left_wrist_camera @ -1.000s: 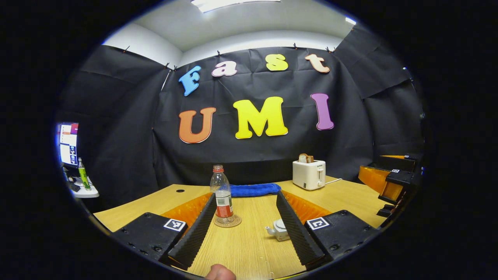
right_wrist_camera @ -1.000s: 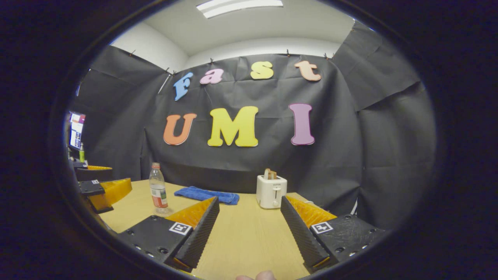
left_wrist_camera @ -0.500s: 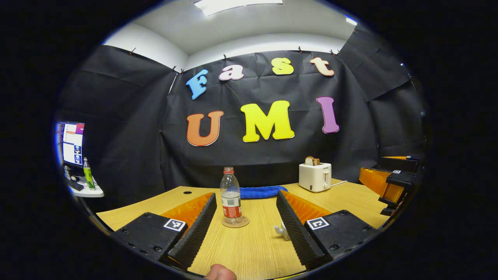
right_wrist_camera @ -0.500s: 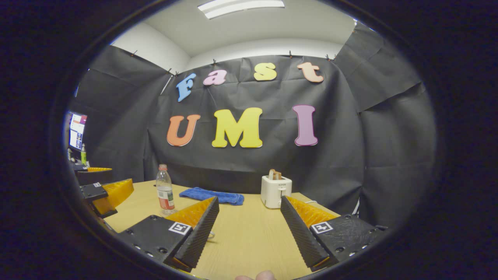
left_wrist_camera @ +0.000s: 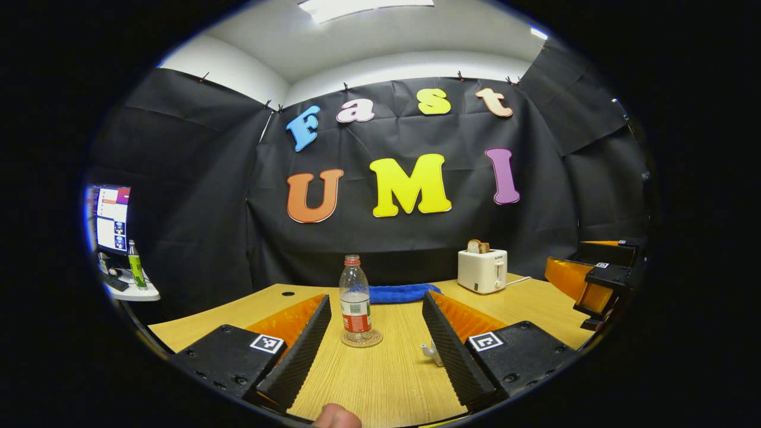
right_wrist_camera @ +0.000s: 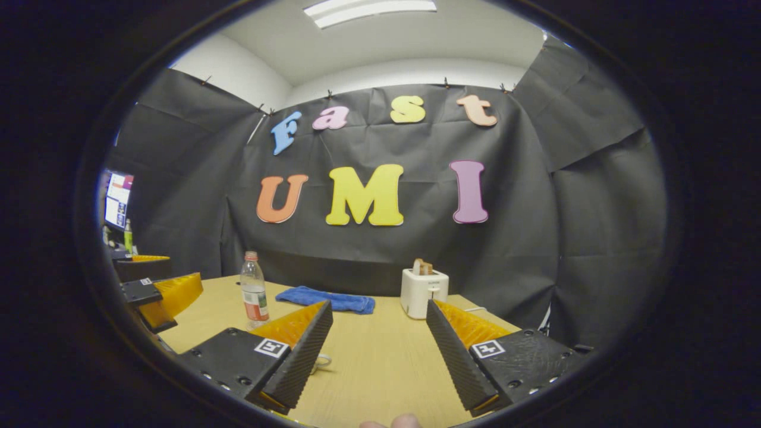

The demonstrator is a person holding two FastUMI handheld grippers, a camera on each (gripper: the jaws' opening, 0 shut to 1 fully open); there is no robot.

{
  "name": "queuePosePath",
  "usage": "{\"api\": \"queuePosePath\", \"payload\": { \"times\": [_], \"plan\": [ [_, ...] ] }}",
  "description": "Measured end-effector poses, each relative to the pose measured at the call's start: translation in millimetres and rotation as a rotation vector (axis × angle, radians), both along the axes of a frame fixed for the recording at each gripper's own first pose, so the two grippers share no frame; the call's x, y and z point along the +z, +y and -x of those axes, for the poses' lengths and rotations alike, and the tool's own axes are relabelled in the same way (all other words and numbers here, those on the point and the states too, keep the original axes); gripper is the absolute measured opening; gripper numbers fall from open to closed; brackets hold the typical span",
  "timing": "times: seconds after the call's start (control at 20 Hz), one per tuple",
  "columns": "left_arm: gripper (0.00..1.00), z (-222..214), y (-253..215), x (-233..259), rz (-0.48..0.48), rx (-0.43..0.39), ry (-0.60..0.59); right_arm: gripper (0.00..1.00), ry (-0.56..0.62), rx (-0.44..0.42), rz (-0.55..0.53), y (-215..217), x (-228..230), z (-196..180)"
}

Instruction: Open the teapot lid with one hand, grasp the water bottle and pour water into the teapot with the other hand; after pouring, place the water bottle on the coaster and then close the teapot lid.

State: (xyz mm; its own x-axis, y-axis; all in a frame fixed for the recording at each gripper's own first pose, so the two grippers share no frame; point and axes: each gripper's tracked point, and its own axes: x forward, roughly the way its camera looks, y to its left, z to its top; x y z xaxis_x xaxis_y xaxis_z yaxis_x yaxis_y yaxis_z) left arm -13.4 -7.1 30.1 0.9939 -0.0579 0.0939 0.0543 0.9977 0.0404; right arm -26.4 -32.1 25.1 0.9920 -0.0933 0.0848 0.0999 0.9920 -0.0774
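Observation:
A clear water bottle (left_wrist_camera: 355,303) with a red cap and red label stands upright on a round coaster (left_wrist_camera: 361,339) on the wooden table (left_wrist_camera: 380,383). My left gripper (left_wrist_camera: 376,302) is open, short of the bottle, which shows between its fingers. A white teapot (left_wrist_camera: 429,351) sits right of the coaster, mostly hidden behind my left gripper's right finger; only its spout shows. In the right gripper view, the bottle (right_wrist_camera: 254,294) stands far left, and my right gripper (right_wrist_camera: 379,306) is open over bare table. A small white part of the teapot (right_wrist_camera: 321,360) peeks out beside its left finger.
A blue towel (left_wrist_camera: 401,292) lies behind the bottle, and a white toaster (left_wrist_camera: 482,270) with bread stands at the back right. The right gripper (left_wrist_camera: 594,284) hovers at the table's right side. A monitor (left_wrist_camera: 110,217) and a green bottle (left_wrist_camera: 135,272) sit on a side shelf at left.
Both views drifted a little: the bottle now lies more to the right between my left fingers, and the teapot has slid further behind the right finger. Both grippers stay open.

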Motion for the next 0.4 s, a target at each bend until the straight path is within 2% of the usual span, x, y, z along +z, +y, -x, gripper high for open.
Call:
{"api": "queuePosePath", "payload": {
  "times": [0.4],
  "plan": [
    [0.96,1.2,3.8,3.7,0.001,0.006,-0.006,0.96,0.000,0.000,-0.004,0.8,1.8,0.6]
  ]
}}
